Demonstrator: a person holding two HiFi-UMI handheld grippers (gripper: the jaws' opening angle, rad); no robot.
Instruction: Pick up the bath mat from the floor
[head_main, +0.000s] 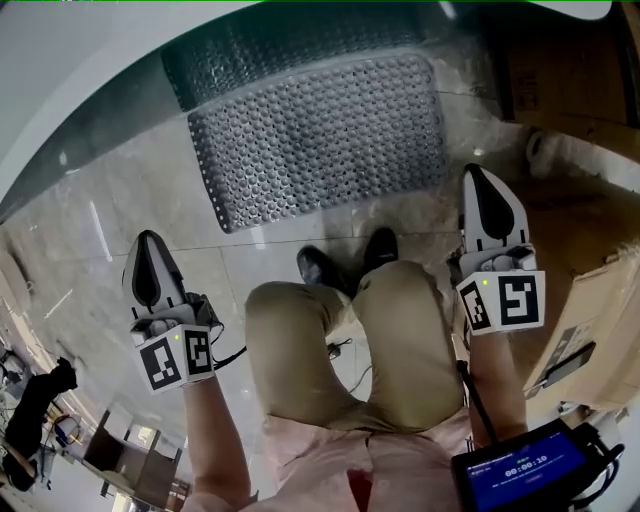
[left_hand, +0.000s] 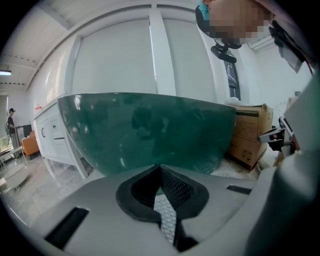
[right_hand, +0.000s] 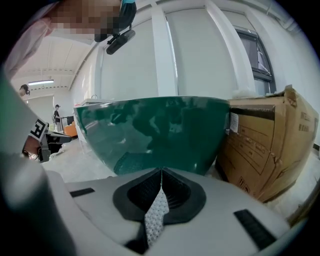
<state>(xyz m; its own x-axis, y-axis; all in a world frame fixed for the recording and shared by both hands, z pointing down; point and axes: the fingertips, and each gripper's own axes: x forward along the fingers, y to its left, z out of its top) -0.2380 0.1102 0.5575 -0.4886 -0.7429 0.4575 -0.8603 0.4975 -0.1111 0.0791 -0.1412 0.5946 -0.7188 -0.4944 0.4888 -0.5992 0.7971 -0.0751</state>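
Two grippers, both clenched, tips pressed together on the centre line and nothing pinched between the jaws. Your left gripper (head_main: 148, 240) is low on the left, beside your left thigh. Your right gripper (head_main: 480, 175) is further forward on the right, past your right knee. The bath mat (head_main: 320, 150) lies flat on the floor straight ahead of your black shoes (head_main: 322, 268), and neither gripper touches it. It's a grey rectangular mat covered in small round bumps. Its near long edge is just beyond your toes and its far long edge runs along the foot of the dark green bathtub (left_hand: 150, 130); the tub's glossy side mirrors the mat pattern. In the head view, the right gripper's tip shows just off the mat's near right corner, while the left gripper is well apart from the near left corner. The floor (head_main: 100, 220) is pale marble-look tile. Both gripper views look roughly level at the tub's curved side, not down at the mat. A cardboard box (right_hand: 265, 145) stands right of the tub, close to its end. A device with a blue screen (head_main: 525, 468) sits at your lower right, near your waist.
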